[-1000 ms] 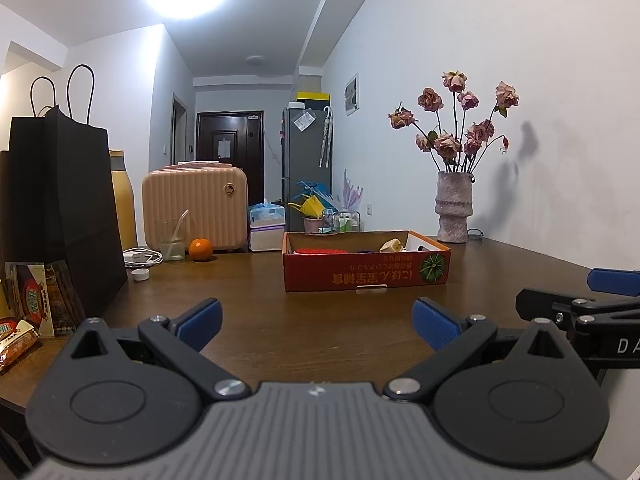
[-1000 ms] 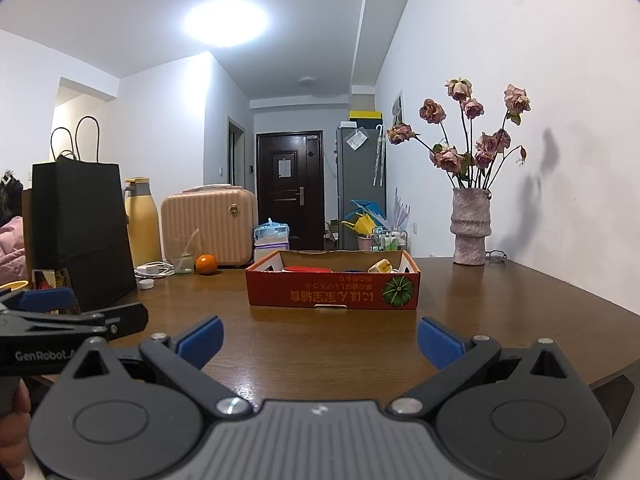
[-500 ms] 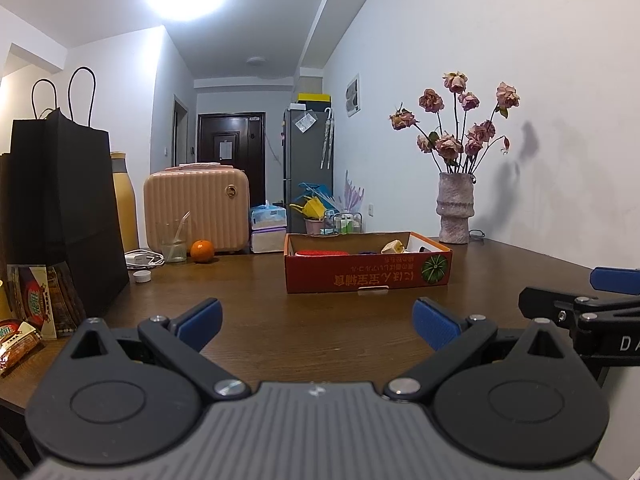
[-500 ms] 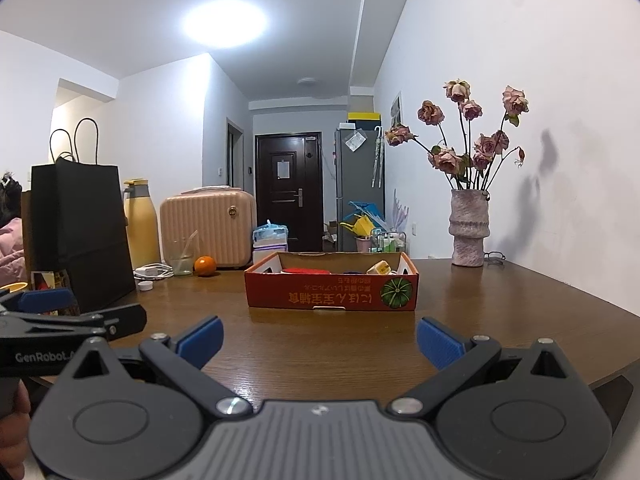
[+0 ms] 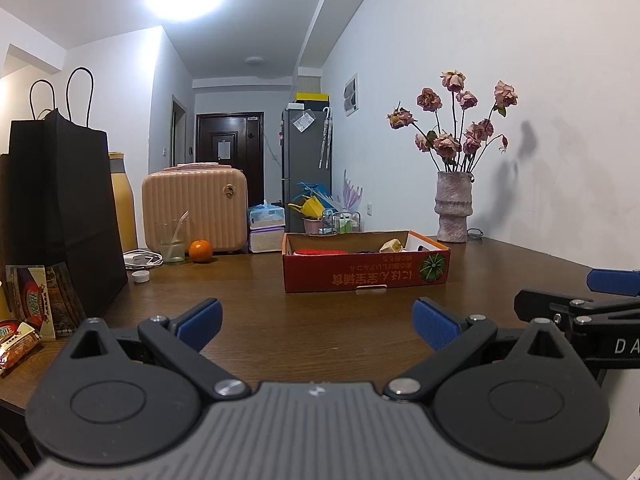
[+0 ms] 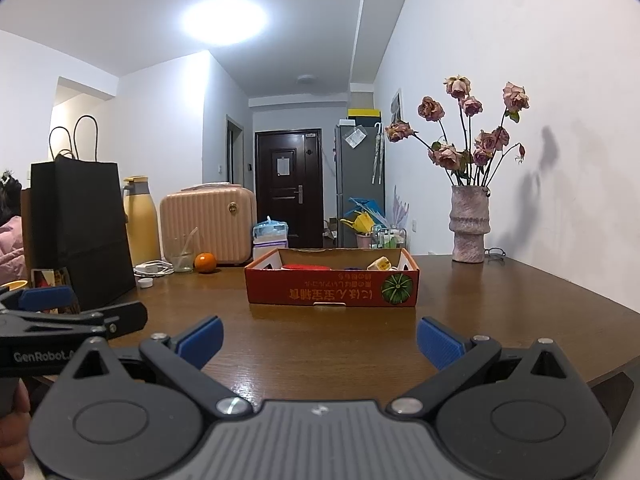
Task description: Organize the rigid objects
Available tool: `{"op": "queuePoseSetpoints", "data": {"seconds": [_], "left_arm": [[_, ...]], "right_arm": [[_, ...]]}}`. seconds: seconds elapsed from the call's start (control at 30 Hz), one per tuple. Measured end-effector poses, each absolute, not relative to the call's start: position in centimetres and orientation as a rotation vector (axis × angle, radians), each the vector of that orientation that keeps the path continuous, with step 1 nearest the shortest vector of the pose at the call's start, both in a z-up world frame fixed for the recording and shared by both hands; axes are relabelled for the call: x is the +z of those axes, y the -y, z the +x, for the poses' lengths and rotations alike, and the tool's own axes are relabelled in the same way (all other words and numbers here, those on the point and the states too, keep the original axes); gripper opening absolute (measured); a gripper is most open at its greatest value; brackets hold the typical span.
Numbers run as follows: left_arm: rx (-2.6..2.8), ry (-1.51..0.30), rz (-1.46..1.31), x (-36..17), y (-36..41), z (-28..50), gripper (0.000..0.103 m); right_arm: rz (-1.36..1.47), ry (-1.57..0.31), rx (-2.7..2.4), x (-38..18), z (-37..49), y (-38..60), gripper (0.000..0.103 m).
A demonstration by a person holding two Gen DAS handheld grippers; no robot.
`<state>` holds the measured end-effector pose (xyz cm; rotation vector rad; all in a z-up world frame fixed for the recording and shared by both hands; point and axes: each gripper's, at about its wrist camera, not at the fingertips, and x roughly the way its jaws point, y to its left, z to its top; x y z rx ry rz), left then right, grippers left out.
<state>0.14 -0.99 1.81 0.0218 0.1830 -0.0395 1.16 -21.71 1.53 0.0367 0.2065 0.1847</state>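
Red printed cardboard marks the task's container: a shallow box [image 5: 366, 270] sitting on the brown worktop [image 5: 320, 320] straight ahead of the left gripper [image 5: 316, 322], well apart from its blue pads, and a little left of centre ahead of the right gripper [image 6: 318, 340]. Both grippers hang over the near edge of the worktop with jaws spread wide and nothing between them; the right one shows at the right edge of the left camera, the left one at the left edge of the right camera.

Inside the box only the tops of a few things clear the wall: a flat red item [image 6: 306, 267] toward the left, a small pale block [image 6: 380, 264] toward the right, and something dark between them that is too hidden to name. Judging by shape, these are hard, light pieces that will not give under the pads, so a firm pinch across the narrower sides should hold; smooth plastic faces may slip if caught by a corner. The box itself looks light and thin-walled, likely to slide or buckle if pushed, so steadying its rim with one gripper while the other reaches in seems sensible.

Far ahead to the right stands a vase of dried roses [image 6: 468, 224], fragile and worth avoiding; ahead to the left, an orange [image 5: 200, 250], a glass [image 5: 173, 246] and a black paper bag [image 5: 60, 216].
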Motion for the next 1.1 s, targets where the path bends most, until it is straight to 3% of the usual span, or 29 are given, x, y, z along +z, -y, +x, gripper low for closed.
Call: {"op": "queuePoseSetpoints", "data": {"seconds": [0.87, 1.1], "left_arm": [[-0.030, -0.180, 0.022, 1.8, 0.9, 0.4, 0.103], [-0.044, -0.255, 0.016, 1.0, 0.5, 2.3, 0.103]], "right_arm": [[0.048, -0.214, 0.174, 1.4, 1.2, 21.8, 0.103], [0.063, -0.251, 0.174, 0.2, 2.2, 22.0, 0.103]]}}
